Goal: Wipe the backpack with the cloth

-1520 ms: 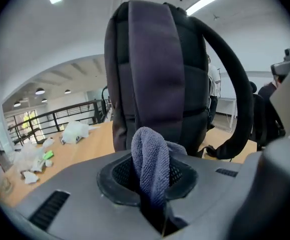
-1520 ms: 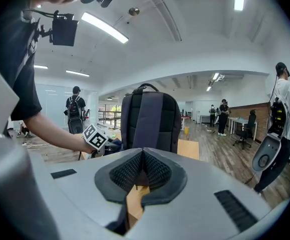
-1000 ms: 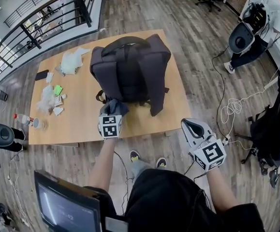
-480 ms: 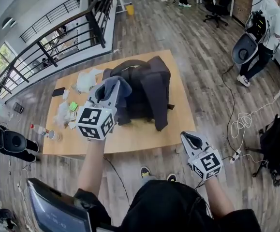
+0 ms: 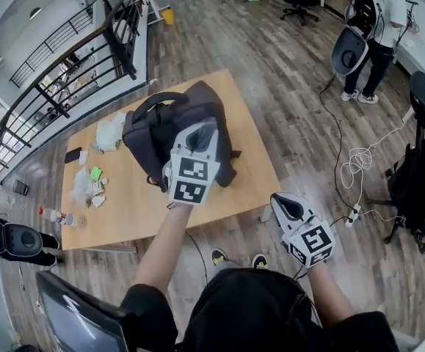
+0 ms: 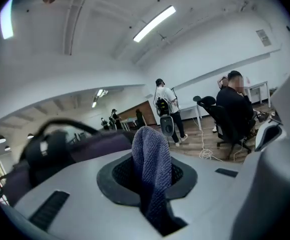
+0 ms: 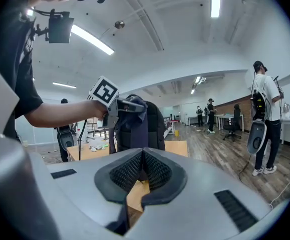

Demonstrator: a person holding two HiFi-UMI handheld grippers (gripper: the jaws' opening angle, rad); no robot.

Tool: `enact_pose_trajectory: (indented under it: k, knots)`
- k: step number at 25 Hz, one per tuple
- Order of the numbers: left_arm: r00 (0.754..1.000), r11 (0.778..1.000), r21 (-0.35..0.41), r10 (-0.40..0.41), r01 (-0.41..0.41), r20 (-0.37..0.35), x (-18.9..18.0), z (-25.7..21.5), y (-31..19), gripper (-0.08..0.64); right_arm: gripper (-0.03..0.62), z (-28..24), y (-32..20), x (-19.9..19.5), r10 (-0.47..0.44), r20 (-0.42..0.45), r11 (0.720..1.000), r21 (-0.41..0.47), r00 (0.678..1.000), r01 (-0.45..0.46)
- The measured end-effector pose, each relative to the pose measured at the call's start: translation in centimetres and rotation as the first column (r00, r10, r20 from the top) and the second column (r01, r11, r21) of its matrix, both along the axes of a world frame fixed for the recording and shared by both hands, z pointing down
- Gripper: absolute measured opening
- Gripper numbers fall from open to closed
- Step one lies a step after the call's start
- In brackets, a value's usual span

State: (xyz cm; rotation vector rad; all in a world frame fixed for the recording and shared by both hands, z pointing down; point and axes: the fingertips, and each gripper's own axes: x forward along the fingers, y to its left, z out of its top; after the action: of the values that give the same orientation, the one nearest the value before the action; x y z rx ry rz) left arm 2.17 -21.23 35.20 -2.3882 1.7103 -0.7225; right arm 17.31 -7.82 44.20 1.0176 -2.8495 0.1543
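a dark grey fabric backpack (image 5: 153, 134) with a looped top handle stands upright on the far middle of a light wooden surface (image 5: 135, 207). the left claw (image 5: 201, 132) is held up over the backpack's right side in the head view, and it is clamped on a blue-grey knitted cloth (image 6: 152, 169), which sticks up in a fold between the two dark pads. in the right gripper view this claw is level with the top of the backpack and the cloth hangs down against its upper part; whether the cloth actually touches the fabric cannot be told. the right claw (image 5: 289, 205) is off the near right corner of the surface, over the wooden plank floor (image 5: 300, 101), well apart from the backpack; its pads are pressed together with nothing between them, and it faces the backpack. on the left part of the surface lie a crumpled white bag (image 5: 109, 132), a black phone (image 5: 73, 155) and small scraps of paper (image 5: 93, 185), with a bottle (image 5: 54, 215) at the near left edge.
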Motion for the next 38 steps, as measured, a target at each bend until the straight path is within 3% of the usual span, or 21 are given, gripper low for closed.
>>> enact_pose_trajectory:
  k: [4,7,9,11,13,15,17,19,21,24,26,28,30,35,38]
  knots:
    - [0.996,0.982,-0.186,-0.058,0.045,-0.062,0.1,10.6,0.1,0.066,0.013,1.3,0.2,1.3,0.020,-0.003,0.999,-0.039,1.000,-0.020]
    - [0.994,0.969,-0.234,-0.099,0.084,-0.055,-0.5,14.8,0.1,0.066,0.014,1.8,0.1,1.8,0.023,-0.010,0.998,-0.050,1.000,-0.023]
    - [0.991,0.968,-0.233,-0.115,0.097,-0.064,-0.8,14.6,0.2,0.066,0.014,1.8,-0.2,2.0,0.028,-0.009,0.998,-0.051,1.000,-0.029]
    - [0.986,0.982,-0.153,-0.131,0.115,-0.103,-1.4,10.4,0.2,0.066,0.013,1.6,-0.3,2.1,0.029,-0.003,0.998,-0.049,1.000,-0.029]
    - [0.978,0.992,0.006,-0.127,0.130,-0.164,-2.4,3.0,0.0,0.066,0.014,1.6,-0.5,2.0,0.023,-0.003,0.999,-0.046,1.000,-0.023]
    - [0.973,0.975,0.172,-0.103,0.139,-0.206,-3.3,-5.1,-0.2,0.066,0.013,1.6,-0.7,1.7,0.016,-0.003,0.999,-0.043,1.000,-0.017]
    - [0.973,0.955,0.252,-0.102,0.154,-0.209,-4.3,-10.4,-0.8,0.066,0.013,1.5,-0.7,1.0,0.005,0.003,0.999,-0.041,1.000,-0.005]
    - [0.976,0.971,0.195,-0.100,0.138,-0.195,-4.6,-10.5,-2.0,0.066,0.013,1.4,-0.6,0.1,-0.012,0.010,0.999,-0.040,1.000,0.013]
    - [0.981,0.988,0.108,-0.089,0.109,-0.174,-3.9,-7.5,-2.9,0.066,0.013,1.5,-0.4,-0.6,-0.029,0.009,0.999,-0.044,1.000,0.030]
    - [0.983,0.994,0.048,-0.084,0.093,-0.160,-2.3,-2.5,-2.3,0.066,0.014,1.8,0.0,-1.0,-0.041,0.005,0.998,-0.050,0.999,0.041]
    - [0.980,0.995,-0.085,-0.072,0.057,-0.187,-1.0,2.8,-1.8,0.066,0.014,2.1,0.0,-0.8,-0.035,0.003,0.998,-0.056,0.999,0.035]
    - [0.974,0.973,-0.227,-0.100,0.053,-0.201,-1.0,9.5,-1.5,0.066,0.013,2.3,0.0,-0.5,-0.025,-0.003,0.998,-0.061,1.000,0.024]
    - [0.972,0.945,-0.315,-0.153,0.090,-0.180,-1.8,15.3,-0.8,0.066,0.012,2.5,0.1,-0.1,-0.016,-0.009,0.998,-0.064,1.000,0.015]
    - [0.951,0.874,-0.455,-0.266,0.170,-0.156,-3.1,24.2,1.6,0.066,0.013,3.0,0.3,1.2,0.009,-0.026,0.997,-0.079,1.000,-0.011]
    - [0.943,0.861,-0.475,-0.290,0.181,-0.166,-3.1,26.3,2.7,0.066,0.014,3.3,0.6,1.5,0.017,-0.029,0.996,-0.083,0.999,-0.020]
